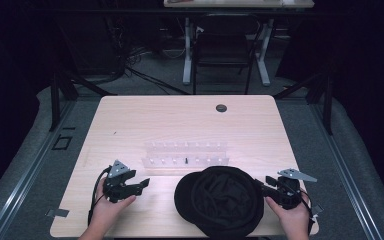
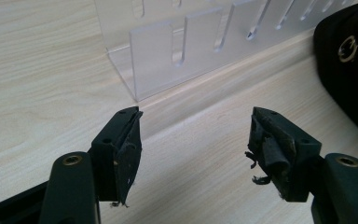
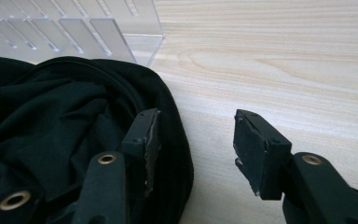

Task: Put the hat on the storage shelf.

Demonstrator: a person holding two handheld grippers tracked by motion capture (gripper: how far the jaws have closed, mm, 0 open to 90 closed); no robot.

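A black cap (image 1: 220, 200) lies upside down near the table's front edge, its hollow facing up. A clear acrylic rack (image 1: 185, 155) with slots stands just behind it. My left gripper (image 1: 142, 184) is held low to the left of the cap, open, with bare wood between its jaws (image 2: 196, 140); the rack (image 2: 177, 51) is ahead and the cap's edge (image 2: 349, 70) at right. My right gripper (image 1: 258, 186) is at the cap's right rim, open; its left jaw hangs over the cap's rim (image 3: 168, 121), the right jaw over the table. Nothing is pinched.
The wooden table (image 1: 180, 120) has a round cable hole (image 1: 221, 108) at the back. A small dark peg (image 1: 186, 160) stands in the rack. A chair (image 1: 223, 47) and another desk are beyond the table.
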